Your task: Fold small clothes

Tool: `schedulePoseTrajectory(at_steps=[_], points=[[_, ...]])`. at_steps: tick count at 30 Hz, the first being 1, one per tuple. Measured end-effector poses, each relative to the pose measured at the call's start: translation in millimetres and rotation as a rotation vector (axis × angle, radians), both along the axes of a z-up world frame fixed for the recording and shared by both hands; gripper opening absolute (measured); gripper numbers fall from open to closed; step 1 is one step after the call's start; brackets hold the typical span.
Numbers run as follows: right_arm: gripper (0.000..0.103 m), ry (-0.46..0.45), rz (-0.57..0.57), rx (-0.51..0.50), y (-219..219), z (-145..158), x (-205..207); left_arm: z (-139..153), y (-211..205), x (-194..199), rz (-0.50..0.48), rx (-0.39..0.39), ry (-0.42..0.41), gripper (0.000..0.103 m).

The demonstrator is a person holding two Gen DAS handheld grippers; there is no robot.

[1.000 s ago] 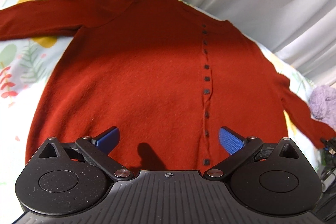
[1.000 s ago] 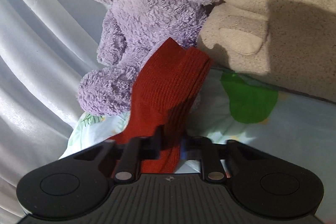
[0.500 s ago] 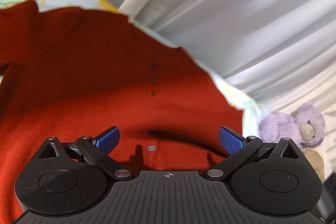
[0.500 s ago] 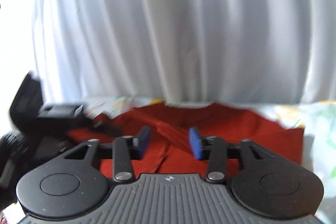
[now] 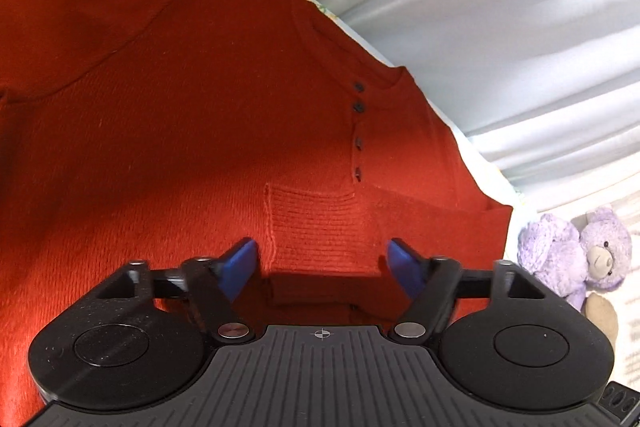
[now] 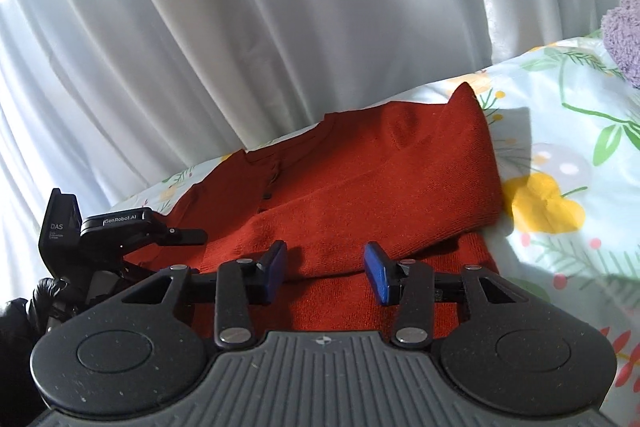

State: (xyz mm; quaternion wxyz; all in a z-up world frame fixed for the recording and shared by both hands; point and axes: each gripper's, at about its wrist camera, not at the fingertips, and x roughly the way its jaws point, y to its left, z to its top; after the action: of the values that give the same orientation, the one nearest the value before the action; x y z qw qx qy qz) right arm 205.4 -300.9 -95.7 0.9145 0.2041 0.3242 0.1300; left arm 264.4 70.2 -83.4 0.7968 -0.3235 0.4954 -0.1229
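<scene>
The red cardigan (image 5: 200, 115) lay spread on the bed (image 6: 560, 155), its neckline toward the bed's far edge by the white curtain (image 6: 280, 27). 1 sleeve was folded across the chest, its ribbed cuff (image 5: 316, 227) directly ahead of the left hand-held gripper (image 5: 322, 263), the sleeve's long axis running crosswise to the button row (image 5: 357, 131). That gripper's jaws had just been closing but stood apart, the cuff between them, ungripped. The right hand-held gripper (image 6: 326, 269) hung released over the folded sleeve near the cardigan's right side, nothing pinched. The left looked nearer the cuff.
</scene>
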Motion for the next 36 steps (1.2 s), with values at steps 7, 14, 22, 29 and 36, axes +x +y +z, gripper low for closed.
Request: schedulePoseTrajectory(at_steps=[7, 14, 22, 29, 36], points=[[0.042, -0.005, -0.021, -0.003, 2, 3, 12, -7, -8, 19, -0.067, 0.037, 0.041, 0.007], [0.04, 0.039, -0.081, -0.079, -6, 1, 38, 77, 4, 25, -0.078, 0.209, -0.246, 0.006], [0.04, 0.082, -0.128, -0.157, -21, -6, 86, 69, 45, 42, 0.001, 0.502, -0.258, 0.006], [0.043, 0.138, -0.105, -0.171, -18, -25, 145, 31, 68, 45, 0.032, 0.428, -0.183, 0.006], [0.029, 0.176, -0.103, -0.269, 0, -47, 182, 46, 55, 54, 0.025, 0.465, -0.288, 0.006]])
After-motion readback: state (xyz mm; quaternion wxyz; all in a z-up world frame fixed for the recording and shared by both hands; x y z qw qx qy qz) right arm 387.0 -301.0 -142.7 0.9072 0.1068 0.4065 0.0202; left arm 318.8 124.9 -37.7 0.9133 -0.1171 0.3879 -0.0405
